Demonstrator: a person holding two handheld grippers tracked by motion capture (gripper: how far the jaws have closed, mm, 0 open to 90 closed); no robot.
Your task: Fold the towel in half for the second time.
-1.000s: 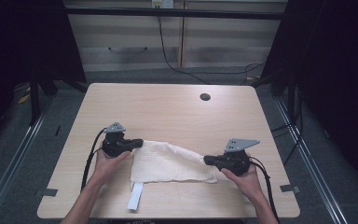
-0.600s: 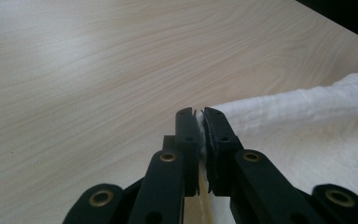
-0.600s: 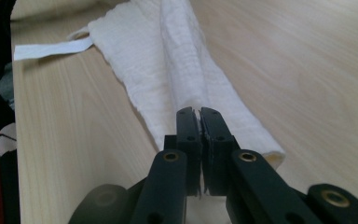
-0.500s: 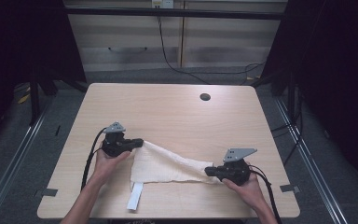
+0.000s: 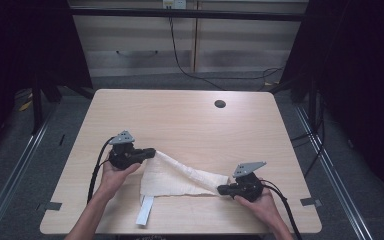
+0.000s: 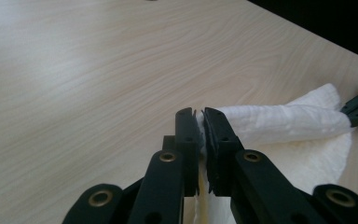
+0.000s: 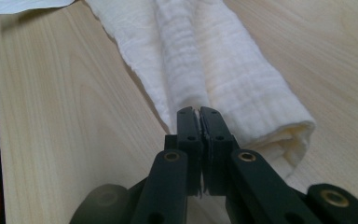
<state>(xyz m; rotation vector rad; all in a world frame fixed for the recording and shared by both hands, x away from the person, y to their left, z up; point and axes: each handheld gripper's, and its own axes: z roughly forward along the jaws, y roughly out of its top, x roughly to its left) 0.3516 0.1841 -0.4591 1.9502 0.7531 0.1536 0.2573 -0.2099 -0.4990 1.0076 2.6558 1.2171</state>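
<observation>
a white cloth (image 5: 180, 179) lies on the near half of the wooden table (image 5: 190, 125), between the two hands. the left gripper (image 5: 149, 154) pinches the cloth's far left corner – its jaws are pressed together on the fabric. the right gripper (image 5: 222, 189) pinches the cloth's right end, low over the tabletop near the right edge – a loose strip hangs toward the near edge.
</observation>
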